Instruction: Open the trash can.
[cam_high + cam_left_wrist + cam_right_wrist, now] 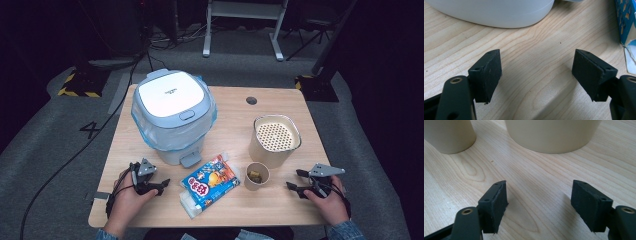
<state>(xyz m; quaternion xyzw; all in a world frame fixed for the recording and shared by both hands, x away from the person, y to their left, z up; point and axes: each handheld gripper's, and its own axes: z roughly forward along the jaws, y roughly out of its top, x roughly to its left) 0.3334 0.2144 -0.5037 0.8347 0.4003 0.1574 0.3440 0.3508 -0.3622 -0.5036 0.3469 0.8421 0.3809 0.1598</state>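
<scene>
A white step-on bin with a blue liner stands at the table's back left; its white base fills the top of the left gripper view. A blue snack packet lies flat at the front centre, its edge to the right of my left jaws. A small paper cup with brown bits stands beside a larger cream container with a perforated insert. My left gripper rests open near the front left. My right gripper rests open at the front right.
The wooden table has a cable hole at the back. Bare wood lies between the bin and the cream container. Grey carpet, cables and a desk frame sit beyond the table.
</scene>
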